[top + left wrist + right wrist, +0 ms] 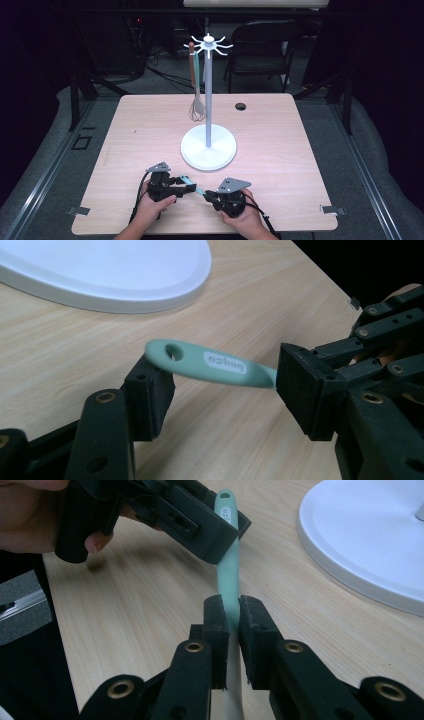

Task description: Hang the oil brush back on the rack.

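A mint-green utensil handle [194, 186] with a hole at its end is held low over the table's front edge. My right gripper [229, 615] is shut on it partway along; its far part [227, 555] runs up toward the left gripper [165, 510]. In the left gripper view, the holed end [200, 360] lies across the gap of my left gripper [225, 390], whose jaws stand apart, open. That end rests by the left pad [150, 392] and the handle passes behind the right pad [305, 385]. In the high view the left gripper [186, 188] and right gripper [207, 195] face each other.
A white hook stand [208, 145] rises mid-table on a round base [100, 270], close behind the grippers. A whisk [197, 107] with a brown handle and a teal utensil [202, 70] hang from its hooks. A cable hole [241, 106] lies behind. Chairs stand beyond the table.
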A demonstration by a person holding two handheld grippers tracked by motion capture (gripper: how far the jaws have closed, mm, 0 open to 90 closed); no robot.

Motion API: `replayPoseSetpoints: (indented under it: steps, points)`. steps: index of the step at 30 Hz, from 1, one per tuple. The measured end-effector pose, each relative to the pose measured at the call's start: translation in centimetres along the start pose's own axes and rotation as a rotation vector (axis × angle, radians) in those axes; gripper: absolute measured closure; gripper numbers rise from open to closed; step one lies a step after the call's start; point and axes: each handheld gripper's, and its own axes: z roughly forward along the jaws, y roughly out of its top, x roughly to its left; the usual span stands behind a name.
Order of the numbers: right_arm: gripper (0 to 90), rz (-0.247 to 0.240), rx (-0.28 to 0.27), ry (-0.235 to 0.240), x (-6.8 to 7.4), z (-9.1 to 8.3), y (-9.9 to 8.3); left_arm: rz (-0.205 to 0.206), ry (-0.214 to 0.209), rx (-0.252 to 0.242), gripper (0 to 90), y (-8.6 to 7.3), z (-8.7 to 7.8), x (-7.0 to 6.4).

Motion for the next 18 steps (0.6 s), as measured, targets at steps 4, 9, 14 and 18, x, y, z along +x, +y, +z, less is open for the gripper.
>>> replayPoseSetpoints:
  steps: [4, 9, 14, 18]
  points:
    - [82.6, -0.009, 0.003, 0.007, 0.21, 0.17, -0.06, 0.004, -0.013, 0.011, 39.8, -0.1, 0.47, -0.3]
    - [82.6, -0.018, 0.009, 0.008, 0.3, 0.19, -0.06, 0.011, -0.018, 0.019, 39.4, -0.14, 0.72, -0.46]
    - [82.6, -0.025, 0.021, 0.011, 0.4, 0.34, -0.14, 0.007, -0.019, 0.005, 40.6, -0.07, 0.56, -0.37]
    - [82.5, -0.035, 0.032, 0.01, 0.56, 0.51, -0.19, 0.004, -0.021, 0.01, 42.2, -0.07, 0.56, -0.35]
